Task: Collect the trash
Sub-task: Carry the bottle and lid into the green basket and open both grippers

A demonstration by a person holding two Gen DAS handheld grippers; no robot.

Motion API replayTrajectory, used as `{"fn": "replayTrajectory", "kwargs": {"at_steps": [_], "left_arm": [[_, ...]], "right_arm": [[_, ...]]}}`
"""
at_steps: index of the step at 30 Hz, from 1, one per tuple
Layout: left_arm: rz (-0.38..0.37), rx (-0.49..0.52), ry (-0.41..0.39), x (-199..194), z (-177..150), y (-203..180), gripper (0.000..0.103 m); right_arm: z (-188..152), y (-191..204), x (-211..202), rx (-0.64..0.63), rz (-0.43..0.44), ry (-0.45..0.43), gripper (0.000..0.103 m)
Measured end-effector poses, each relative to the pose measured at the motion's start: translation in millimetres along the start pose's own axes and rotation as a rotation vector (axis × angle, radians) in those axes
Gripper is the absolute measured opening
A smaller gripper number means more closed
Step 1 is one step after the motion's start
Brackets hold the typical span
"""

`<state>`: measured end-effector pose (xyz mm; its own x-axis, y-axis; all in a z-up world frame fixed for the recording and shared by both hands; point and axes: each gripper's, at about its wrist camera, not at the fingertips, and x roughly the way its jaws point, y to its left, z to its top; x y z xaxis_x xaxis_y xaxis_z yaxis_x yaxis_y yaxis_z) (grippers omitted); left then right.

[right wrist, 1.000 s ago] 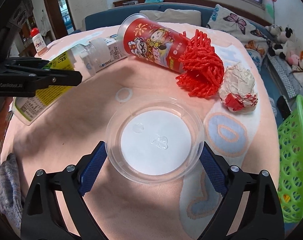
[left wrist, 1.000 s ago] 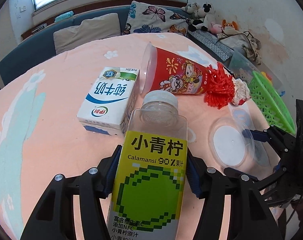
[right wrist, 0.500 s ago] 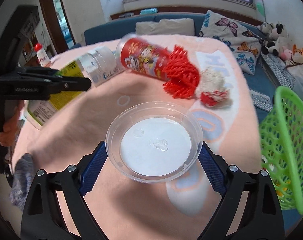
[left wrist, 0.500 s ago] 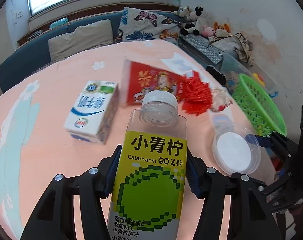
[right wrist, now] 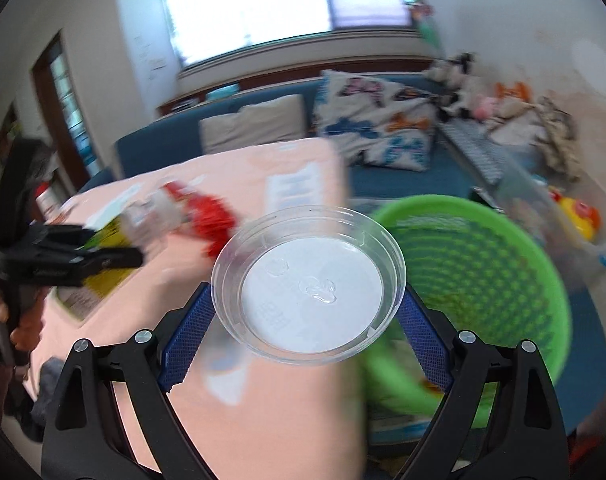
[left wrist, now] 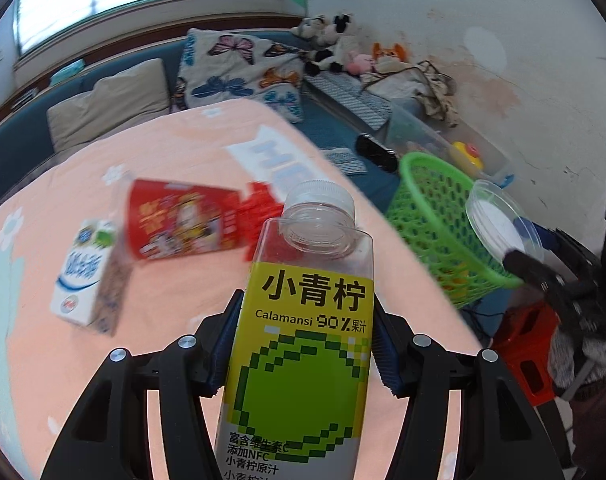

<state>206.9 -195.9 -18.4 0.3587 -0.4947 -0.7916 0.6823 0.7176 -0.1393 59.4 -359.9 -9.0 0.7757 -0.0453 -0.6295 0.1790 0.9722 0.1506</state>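
Note:
My left gripper [left wrist: 305, 344] is shut on an empty juice bottle [left wrist: 303, 340] with a yellow-green Calamansi label, held above the pink table [left wrist: 175, 312]. My right gripper [right wrist: 305, 312] is shut on a clear plastic lid [right wrist: 309, 284], its blue pads pressing the rim on both sides. The lid [left wrist: 499, 220] hangs off the table's right edge, over the near rim of a green mesh basket [right wrist: 483, 276]. The basket [left wrist: 435, 216] stands below the table edge. On the table lie a red snack tube [left wrist: 183, 220], a red mesh wad [left wrist: 259, 208] and a white milk carton [left wrist: 89, 276].
A blue sofa [left wrist: 115, 92] with butterfly cushions and stuffed toys runs behind the table. A clear storage box [left wrist: 443, 140] with a yellow toy stands past the basket. A red stool [left wrist: 531, 344] sits low at the right. A gloved hand [left wrist: 583, 344] carries the right gripper.
Both grippers have lifted and swung right, off the table toward the green basket. The lid rose from the tabletop to over the basket's rim. The bottle stays gripped.

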Motion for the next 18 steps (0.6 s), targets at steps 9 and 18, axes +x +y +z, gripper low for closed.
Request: {"fn": "replayTrajectory", "kwargs": {"at_steps": [9, 18], "left_arm": [[-0.067, 0.053, 0.017, 23.5, 28.1, -56.7, 0.056], [-0.138, 0.095, 0.045, 49.4, 55.4, -105.1, 0.056]], "right_arm": [[-18.4, -71.1, 10.5, 0.111, -0.095, 0.053, 0.091], [-28.9, -94.7, 10.2, 0.150, -0.091, 0.074, 0.092]]}}
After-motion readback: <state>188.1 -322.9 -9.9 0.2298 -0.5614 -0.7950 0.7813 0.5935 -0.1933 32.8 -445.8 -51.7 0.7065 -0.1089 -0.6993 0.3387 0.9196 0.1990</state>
